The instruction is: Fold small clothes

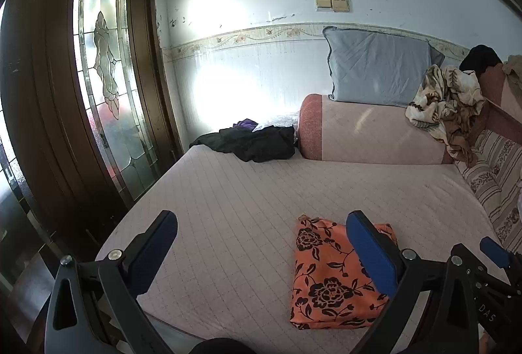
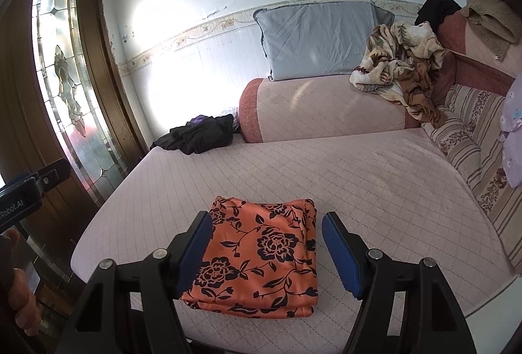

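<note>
**Orange floral garment folded; dark pile still waiting**

Left gripper point(image 1: 261, 243) hung spread and empty, left of the orange floral garment point(image 2: 261, 256). That garment lay folded square near the mattress's point(image 2: 375, 184) front edge. Right gripper point(image 2: 267, 249) hovered spread above it. Behind it, black clothes point(image 2: 199, 133) looked unfolded.

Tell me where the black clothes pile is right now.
In both views the black clothes pile sits at the far left corner of the bed, against the pink bolster's left end, near the door.
</note>
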The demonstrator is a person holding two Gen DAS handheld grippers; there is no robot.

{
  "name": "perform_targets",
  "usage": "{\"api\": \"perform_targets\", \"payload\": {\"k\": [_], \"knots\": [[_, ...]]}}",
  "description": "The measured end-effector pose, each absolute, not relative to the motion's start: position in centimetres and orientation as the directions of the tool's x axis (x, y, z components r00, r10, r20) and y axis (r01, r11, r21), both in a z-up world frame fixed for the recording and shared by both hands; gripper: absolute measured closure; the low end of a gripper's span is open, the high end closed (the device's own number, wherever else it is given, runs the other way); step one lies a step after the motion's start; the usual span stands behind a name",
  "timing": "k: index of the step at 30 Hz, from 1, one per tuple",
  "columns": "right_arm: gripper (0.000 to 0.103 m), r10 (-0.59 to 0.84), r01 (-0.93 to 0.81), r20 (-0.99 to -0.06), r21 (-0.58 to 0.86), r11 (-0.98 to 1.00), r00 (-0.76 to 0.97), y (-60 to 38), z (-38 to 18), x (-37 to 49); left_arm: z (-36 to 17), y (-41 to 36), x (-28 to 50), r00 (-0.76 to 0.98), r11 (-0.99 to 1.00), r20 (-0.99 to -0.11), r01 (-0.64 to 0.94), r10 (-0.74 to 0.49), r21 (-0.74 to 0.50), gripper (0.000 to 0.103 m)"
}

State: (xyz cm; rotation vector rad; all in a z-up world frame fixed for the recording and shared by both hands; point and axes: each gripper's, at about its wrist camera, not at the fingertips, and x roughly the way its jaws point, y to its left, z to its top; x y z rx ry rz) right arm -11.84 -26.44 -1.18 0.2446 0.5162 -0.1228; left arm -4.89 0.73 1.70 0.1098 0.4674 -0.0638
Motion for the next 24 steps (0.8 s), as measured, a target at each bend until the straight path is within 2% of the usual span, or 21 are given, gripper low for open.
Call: {"api": "perform_targets", "payload": {"k": [24], "knots": [[0.030, -0.057, 0.179, -0.497, 0.200, 0.963, 0.866, -26.45, -0.84, -11.88, 1.79, 0.66, -4.91, 0.892, 0.992, -0.452, 0.085, -0.032, 0.098, 0.000]]}}
